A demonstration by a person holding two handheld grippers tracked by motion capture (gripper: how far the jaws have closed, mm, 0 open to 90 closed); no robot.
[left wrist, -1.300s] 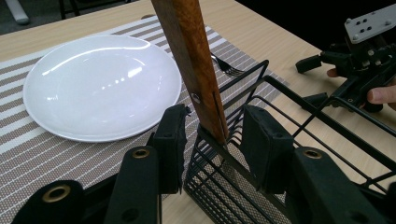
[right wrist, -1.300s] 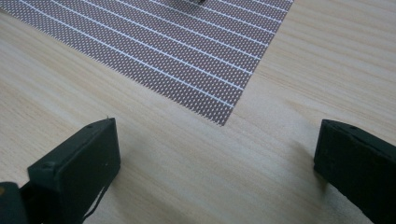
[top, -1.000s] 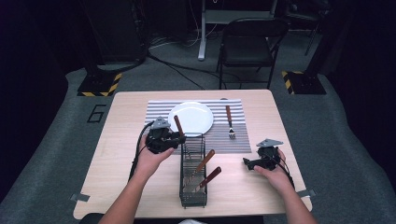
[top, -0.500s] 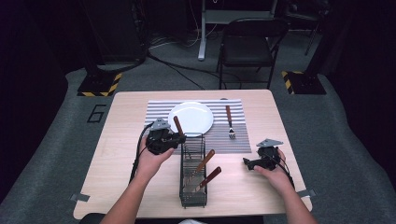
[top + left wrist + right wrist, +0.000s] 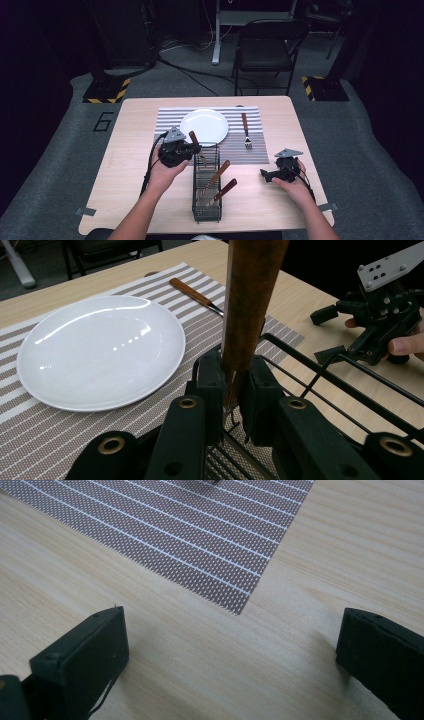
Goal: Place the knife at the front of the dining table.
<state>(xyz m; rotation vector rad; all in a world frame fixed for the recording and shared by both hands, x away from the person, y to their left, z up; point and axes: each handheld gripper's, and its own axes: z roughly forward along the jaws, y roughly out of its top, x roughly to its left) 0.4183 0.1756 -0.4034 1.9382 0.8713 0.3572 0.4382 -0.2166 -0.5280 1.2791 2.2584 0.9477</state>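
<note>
My left gripper (image 5: pixel 191 148) (image 5: pixel 233 385) is shut on a wooden-handled utensil (image 5: pixel 193 138) (image 5: pixel 250 300), held upright over the far end of a black wire caddy (image 5: pixel 206 185) (image 5: pixel 320 385). Its metal end points down into the caddy. Two more wooden-handled utensils (image 5: pixel 220 172) (image 5: pixel 226 189) lean inside the caddy. A white plate (image 5: pixel 204 126) (image 5: pixel 97 347) lies on the striped placemat (image 5: pixel 165 120) (image 5: pixel 45 440). A wooden-handled fork (image 5: pixel 245 130) (image 5: pixel 197 296) lies right of the plate. My right gripper (image 5: pixel 265 174) (image 5: pixel 230 655) rests open on the table at the right, near the mat's corner (image 5: pixel 239 611).
The light wooden table (image 5: pixel 125 175) has bare space at the left and front. A folding chair (image 5: pixel 267 45) stands beyond the far edge. Cables and yellow-black striped bases lie on the grey floor.
</note>
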